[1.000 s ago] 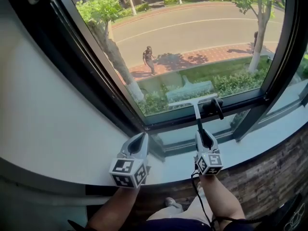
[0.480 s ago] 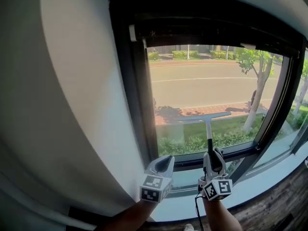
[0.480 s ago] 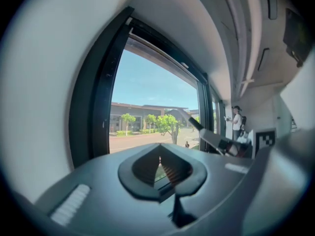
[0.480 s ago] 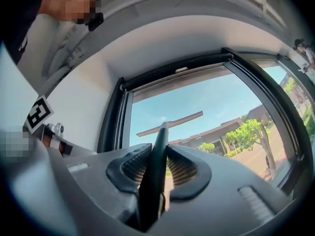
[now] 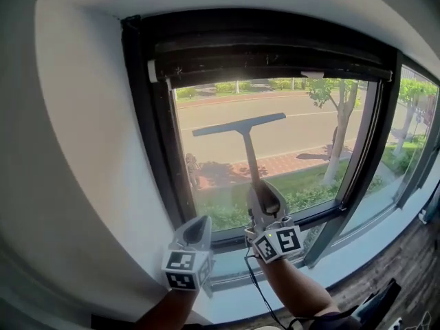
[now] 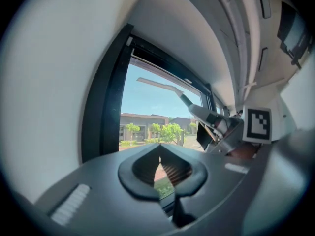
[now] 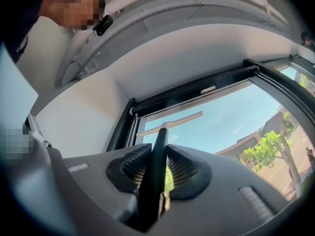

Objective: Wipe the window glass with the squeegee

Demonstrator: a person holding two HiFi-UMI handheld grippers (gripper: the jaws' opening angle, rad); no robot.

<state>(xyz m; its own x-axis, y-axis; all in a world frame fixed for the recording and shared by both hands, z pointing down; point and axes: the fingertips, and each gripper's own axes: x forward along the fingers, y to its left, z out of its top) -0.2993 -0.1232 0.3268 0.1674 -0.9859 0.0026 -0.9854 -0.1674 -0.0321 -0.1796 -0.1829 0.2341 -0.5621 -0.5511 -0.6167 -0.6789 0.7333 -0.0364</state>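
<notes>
White wall (image 5: 82, 157) fills the left side, with a dark window frame (image 5: 141, 129) just beside it. Window glass (image 5: 302, 177) looks out on a sunlit road (image 5: 302, 126), a brick pavement and green hedges.

Left tongs (image 5: 199, 221) sit low, in front of the frame's bottom left corner. Its marker cube (image 5: 184, 268) faces the camera. In the left gripper view the left tongs (image 6: 160, 149) are closed tip to tip with nothing between them; only a hollow shows behind the tips. They point at the pane but are well apart from it.

Squeegee (image 5: 240, 126) is up on the pane's upper middle. Its blade is nearly level, with the right end a bit higher, and the dark handle runs down into the right tongs (image 5: 261, 185). Cannot tell for sure that the blade touches the glass.

In the right gripper view the right tongs (image 7: 158, 150) are clamped on the handle's lower end. The handle runs straight out between the ribbed pads, and the squeegee (image 7: 182, 119) blade sits at the far end, below the top of the frame. From the left gripper view the squeegee (image 6: 157, 84) and right tongs (image 6: 216, 124) show up and to the right.

A cable (image 5: 258, 287) hangs under the right forearm (image 5: 295, 287).

A tree (image 5: 338, 115) stands outside on the right. The window sill (image 5: 364, 260) runs along the bottom right.
</notes>
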